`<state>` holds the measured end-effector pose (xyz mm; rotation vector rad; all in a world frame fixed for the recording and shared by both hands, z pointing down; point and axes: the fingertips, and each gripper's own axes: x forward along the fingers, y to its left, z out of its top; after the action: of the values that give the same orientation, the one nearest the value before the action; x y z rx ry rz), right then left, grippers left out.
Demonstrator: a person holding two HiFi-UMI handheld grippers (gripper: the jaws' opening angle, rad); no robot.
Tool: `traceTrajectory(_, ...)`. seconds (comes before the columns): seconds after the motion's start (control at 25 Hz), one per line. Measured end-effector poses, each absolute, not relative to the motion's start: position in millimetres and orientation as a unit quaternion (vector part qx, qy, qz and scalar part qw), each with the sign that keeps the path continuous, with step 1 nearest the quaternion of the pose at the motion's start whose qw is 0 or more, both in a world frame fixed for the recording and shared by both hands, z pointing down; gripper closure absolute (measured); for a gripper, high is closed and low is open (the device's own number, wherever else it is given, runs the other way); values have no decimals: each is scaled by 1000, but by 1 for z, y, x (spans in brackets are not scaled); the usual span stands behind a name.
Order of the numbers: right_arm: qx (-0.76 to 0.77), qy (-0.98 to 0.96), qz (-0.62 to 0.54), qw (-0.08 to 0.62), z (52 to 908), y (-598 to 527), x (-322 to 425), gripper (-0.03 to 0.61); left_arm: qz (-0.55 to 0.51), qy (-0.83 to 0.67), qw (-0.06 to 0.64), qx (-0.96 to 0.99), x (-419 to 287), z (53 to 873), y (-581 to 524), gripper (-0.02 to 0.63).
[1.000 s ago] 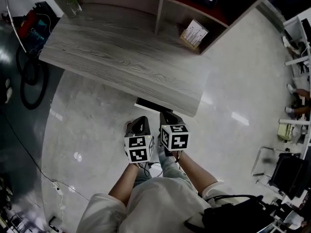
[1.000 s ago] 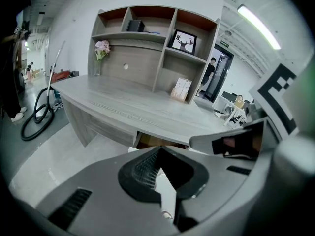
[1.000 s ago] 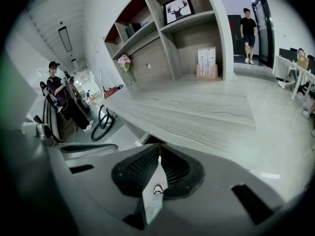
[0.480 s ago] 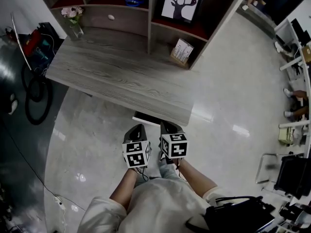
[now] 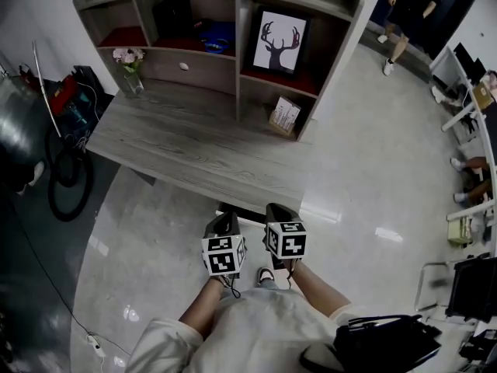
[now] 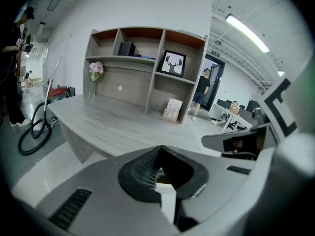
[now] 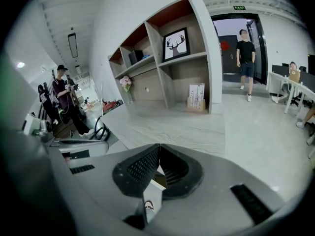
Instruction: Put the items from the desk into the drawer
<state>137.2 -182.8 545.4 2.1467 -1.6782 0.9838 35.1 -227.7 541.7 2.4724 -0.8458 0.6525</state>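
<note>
Left gripper (image 5: 227, 219) and right gripper (image 5: 272, 208) side by side, just short of the near edge of the grey wood-grain desk (image 5: 194, 150). Both sets of fingers clenched tip to tip, empty. Glass vase of pink flowers (image 5: 130, 67) stands at the desk's back left corner, just beside the closed grey white-knobbed drawer (image 5: 184, 67) in the wooden shelf unit (image 5: 241, 49).

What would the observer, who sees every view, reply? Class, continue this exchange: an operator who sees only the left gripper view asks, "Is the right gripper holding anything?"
Observer: No. The right gripper has just been closing; its fingers meet on nothing.
Operator: What is in the shelf beside the deer picture?
Observer: A blue item, in the compartment to the picture's left.
Operator: What is near the person holding the grippers?
Observer: A black bag, at that person's right side.
</note>
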Motion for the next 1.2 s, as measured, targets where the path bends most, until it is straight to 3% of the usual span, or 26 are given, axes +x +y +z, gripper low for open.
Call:
traceTrajectory(0.6,763,-578,275,96,486,-224,155,578,185,-312,174,916,41,479,-283,615)
traceTrajectory(1.2,762,-577,271,114,487,-230,158,580,185,-307,182,915,50,481,-300,615)
